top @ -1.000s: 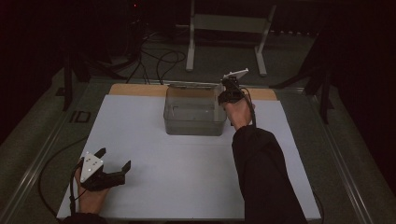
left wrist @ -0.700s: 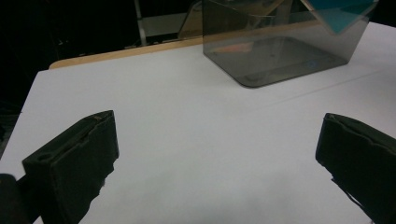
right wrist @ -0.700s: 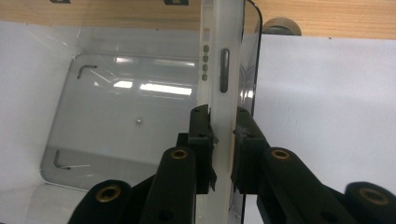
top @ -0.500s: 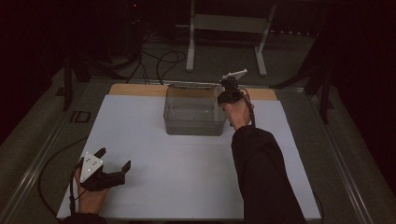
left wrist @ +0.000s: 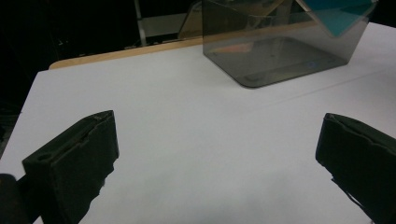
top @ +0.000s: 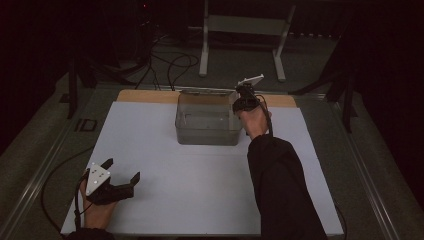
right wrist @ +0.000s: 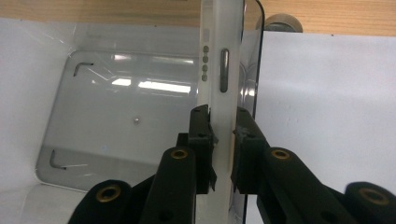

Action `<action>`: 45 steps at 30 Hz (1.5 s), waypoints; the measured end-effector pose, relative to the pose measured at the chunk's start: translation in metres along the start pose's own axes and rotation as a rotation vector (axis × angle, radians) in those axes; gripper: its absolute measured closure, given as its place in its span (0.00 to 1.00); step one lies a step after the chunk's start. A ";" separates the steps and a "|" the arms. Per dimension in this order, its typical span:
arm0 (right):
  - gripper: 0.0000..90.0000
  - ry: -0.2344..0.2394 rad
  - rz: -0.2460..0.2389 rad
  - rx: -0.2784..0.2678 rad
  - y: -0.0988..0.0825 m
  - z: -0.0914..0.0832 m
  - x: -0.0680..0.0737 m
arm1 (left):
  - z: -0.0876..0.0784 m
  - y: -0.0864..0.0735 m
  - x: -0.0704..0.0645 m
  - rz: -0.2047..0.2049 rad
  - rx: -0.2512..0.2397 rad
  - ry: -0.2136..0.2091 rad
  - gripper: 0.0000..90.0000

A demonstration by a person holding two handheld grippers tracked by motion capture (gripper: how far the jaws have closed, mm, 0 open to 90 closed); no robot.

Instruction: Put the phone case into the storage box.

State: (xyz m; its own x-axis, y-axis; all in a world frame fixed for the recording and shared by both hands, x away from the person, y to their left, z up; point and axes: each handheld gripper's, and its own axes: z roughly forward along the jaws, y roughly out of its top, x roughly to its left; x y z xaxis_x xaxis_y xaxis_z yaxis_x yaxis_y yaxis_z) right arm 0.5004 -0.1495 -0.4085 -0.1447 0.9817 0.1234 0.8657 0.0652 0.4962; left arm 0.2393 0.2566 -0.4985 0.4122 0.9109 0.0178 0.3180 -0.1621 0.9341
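A smoky clear plastic bin (top: 207,120) stands at the back middle of the white table top (top: 200,200). My right gripper (top: 243,100) reaches down over the bin's right side. In the right gripper view its jaws stand on either side of the bin's upright wall (right wrist: 224,70), and the gripper (right wrist: 223,126) is shut on that rim. The bin's floor (right wrist: 135,121) looks bare. My left gripper (top: 122,169) rests near the table's front left corner, open, with nothing between its fingers. From the left gripper (left wrist: 215,154) the bin (left wrist: 280,46) lies far ahead to the right.
A wooden strip (top: 145,96) runs along the table's back edge. Behind it, on the dark floor, stand a metal frame (top: 240,30) and loose cables (top: 170,65). A metal rail (top: 40,170) borders the table's left side.
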 end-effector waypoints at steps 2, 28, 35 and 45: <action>0.90 0.000 -0.001 0.005 0.000 0.001 0.000 | 0.000 0.000 0.000 0.000 0.000 0.000 0.00; 0.90 -0.010 0.001 0.037 -0.004 0.014 0.001 | -0.001 0.000 0.001 -0.002 -0.001 0.003 0.00; 0.90 -0.014 0.004 0.042 -0.005 0.015 0.002 | -0.001 0.000 0.001 -0.002 -0.001 0.003 0.00; 0.90 -0.013 -0.005 0.044 -0.006 0.017 0.004 | -0.001 0.000 0.001 -0.001 -0.002 0.003 0.00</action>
State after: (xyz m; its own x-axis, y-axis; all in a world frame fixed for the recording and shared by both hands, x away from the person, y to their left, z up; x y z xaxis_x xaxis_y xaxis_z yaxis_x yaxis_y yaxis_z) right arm 0.5030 -0.1429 -0.4258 -0.1431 0.9836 0.1101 0.8855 0.0775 0.4581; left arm 0.2386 0.2575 -0.4978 0.4094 0.9122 0.0177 0.3170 -0.1604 0.9348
